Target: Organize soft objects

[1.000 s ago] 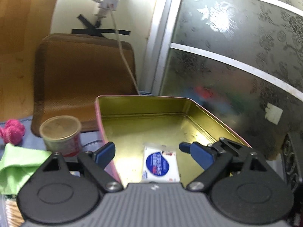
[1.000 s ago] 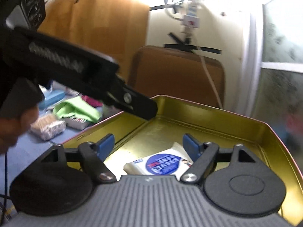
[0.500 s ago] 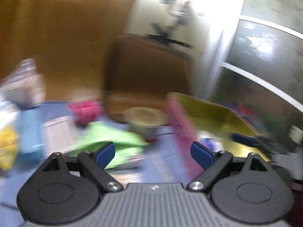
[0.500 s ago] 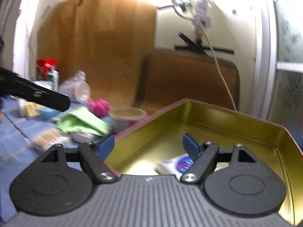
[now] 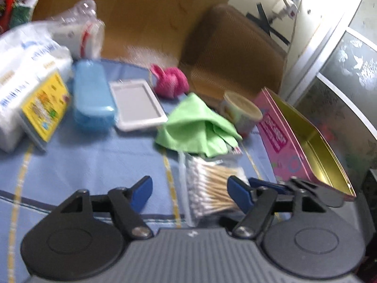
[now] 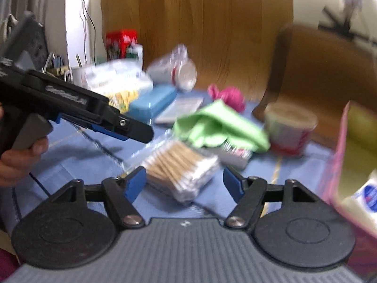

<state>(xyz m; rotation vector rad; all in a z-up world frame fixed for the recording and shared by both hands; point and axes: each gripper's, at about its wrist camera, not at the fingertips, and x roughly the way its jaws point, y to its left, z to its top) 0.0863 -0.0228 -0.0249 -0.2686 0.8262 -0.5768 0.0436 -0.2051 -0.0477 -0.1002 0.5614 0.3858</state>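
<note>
In the left wrist view my left gripper (image 5: pixel 189 192) hovers low over a clear bag of cotton swabs (image 5: pixel 209 188). Its jaws are closing; the bag lies by the right finger and the left finger stands apart from it. A crumpled green cloth (image 5: pixel 198 129) and a pink knitted thing (image 5: pixel 170 81) lie beyond. My right gripper (image 6: pixel 183 182) also faces the cotton swab bag (image 6: pixel 181 167), jaws closing, pads off it. The green cloth (image 6: pixel 219 125) sits behind. The gold tin (image 6: pixel 353 146) at the right holds a wipes pack (image 6: pixel 367 195).
On the blue tablecloth stand a paper cup (image 5: pixel 242 113), a blue case (image 5: pixel 92 94), a white flat tray (image 5: pixel 139 103) and a white tissue pack (image 5: pixel 26 70). The pink-sided tin (image 5: pixel 313 146) is at the right. A hand (image 6: pixel 18 162) holds the left gripper (image 6: pixel 132 131).
Both views have swung left, away from the gold tin and its wipes pack, onto the cluttered blue cloth. Both grippers' jaws stand narrower, the left one clearly so.
</note>
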